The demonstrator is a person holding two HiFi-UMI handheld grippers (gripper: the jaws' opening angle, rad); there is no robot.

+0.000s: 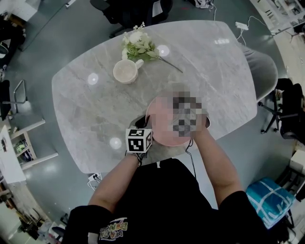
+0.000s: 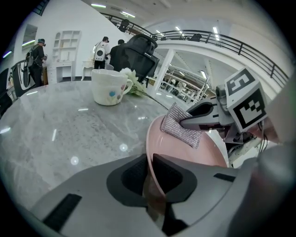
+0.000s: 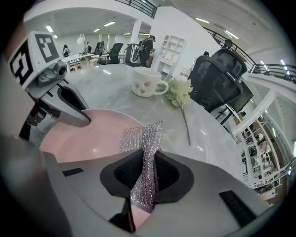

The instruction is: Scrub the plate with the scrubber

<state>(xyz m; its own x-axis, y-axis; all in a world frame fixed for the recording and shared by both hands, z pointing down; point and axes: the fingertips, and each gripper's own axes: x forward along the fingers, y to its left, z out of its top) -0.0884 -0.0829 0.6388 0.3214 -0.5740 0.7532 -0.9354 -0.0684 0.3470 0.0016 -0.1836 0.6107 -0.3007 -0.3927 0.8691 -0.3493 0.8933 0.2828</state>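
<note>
The pink plate (image 1: 162, 129) lies near the front edge of the marble table, partly behind a mosaic patch. My left gripper (image 2: 149, 178) is shut on the plate's near rim (image 2: 149, 143); its marker cube (image 1: 138, 140) shows in the head view. My right gripper (image 3: 147, 172) is shut on a silvery mesh scrubber (image 3: 144, 152), whose free end rests on the plate (image 3: 92, 139) close to its rim. Seen from the left gripper view, the scrubber (image 2: 181, 126) lies on the plate's far side under the right gripper's fingers (image 2: 199, 118).
A white mug (image 1: 126, 71) and a spray of white flowers (image 1: 140, 45) stand on the table (image 1: 86, 109) beyond the plate. Office chairs (image 1: 128, 12) surround the table. People stand far off at the back of the room.
</note>
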